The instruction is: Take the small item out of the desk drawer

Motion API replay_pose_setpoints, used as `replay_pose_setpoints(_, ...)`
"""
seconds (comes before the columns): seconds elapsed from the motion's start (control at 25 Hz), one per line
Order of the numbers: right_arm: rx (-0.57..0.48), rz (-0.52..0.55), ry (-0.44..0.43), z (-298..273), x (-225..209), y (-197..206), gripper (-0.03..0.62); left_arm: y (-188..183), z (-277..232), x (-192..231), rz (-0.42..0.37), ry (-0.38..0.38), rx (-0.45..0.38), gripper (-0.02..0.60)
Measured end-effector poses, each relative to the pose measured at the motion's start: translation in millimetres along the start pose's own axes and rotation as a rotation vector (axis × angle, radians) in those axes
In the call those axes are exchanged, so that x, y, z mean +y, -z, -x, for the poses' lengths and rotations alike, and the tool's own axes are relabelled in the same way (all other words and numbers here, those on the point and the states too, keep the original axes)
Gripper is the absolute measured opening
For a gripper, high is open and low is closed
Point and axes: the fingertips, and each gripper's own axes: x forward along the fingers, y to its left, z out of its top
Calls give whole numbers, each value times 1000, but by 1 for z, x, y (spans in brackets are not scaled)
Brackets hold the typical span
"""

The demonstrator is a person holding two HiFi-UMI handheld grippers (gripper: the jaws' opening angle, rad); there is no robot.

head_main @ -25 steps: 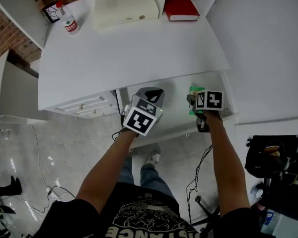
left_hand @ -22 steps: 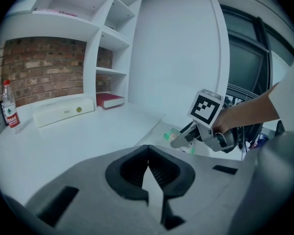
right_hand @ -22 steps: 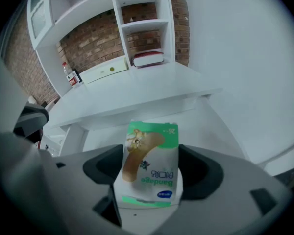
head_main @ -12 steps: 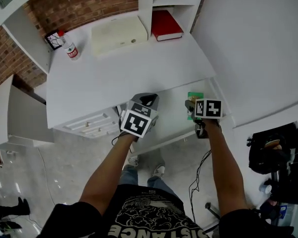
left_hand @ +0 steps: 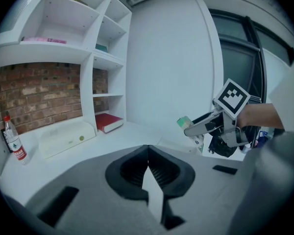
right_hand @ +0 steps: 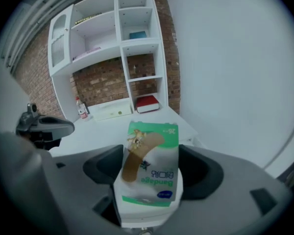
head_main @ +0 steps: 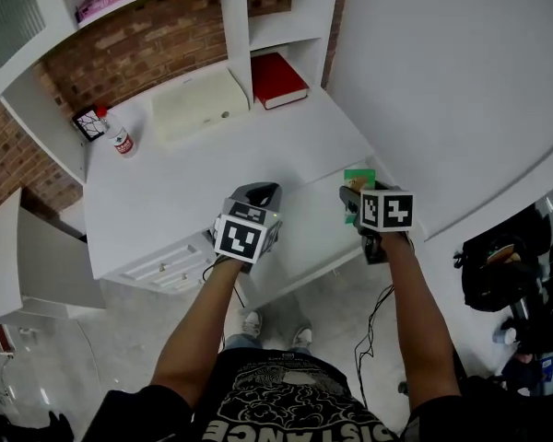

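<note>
Right tongs: the right tongs (right_hand: 152, 171) are clamped on a green-and-white bandage box (right_hand: 154, 146), their pads pressing on its two sides.
Bandage box: upright in that grip, lifted clear above the drawer (head_main: 318, 239) and touching nothing else.
Left tongs: the left tongs (left_hand: 148, 168) are closed on nothing, raised above the drawer's left part.
Drawer: it stands pulled out from under the table (head_main: 166, 191), and no other item can be made out in the part that shows.
Done: the small item looks to be out of the drawer, so the main step seems finished.
Left: probably setting the box down and perhaps pushing the drawer shut.
Beyond the drawer: a white case (head_main: 198, 104), a red book (head_main: 276, 79) and a bottle (head_main: 120, 139) stand at the table's back.
Change: a second ago the box was low at the drawer's right end; both hands have since risen, and the grip on the box is unchanged.
</note>
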Motion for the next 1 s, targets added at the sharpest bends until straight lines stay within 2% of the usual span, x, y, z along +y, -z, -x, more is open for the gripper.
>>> replay_pose_setpoints(0.12,-57,4,18,19,-1,-16,351,-19,2,3,-15,-3,-22,6)
replay_pose_setpoints(0.28,-122,12,52,42,-7,-30,351,-36,-4,-5,-19,34,-52,6)
replay_pose_setpoints(0.68,-286,-18,122,94,-26,-52,351,-80,-23,-29,-129,113,-111,8)
replay_pose_setpoints(1.0,-428,-7,207,141,-39,-66,351,-107,-31,-53,-185,162,-161,8)
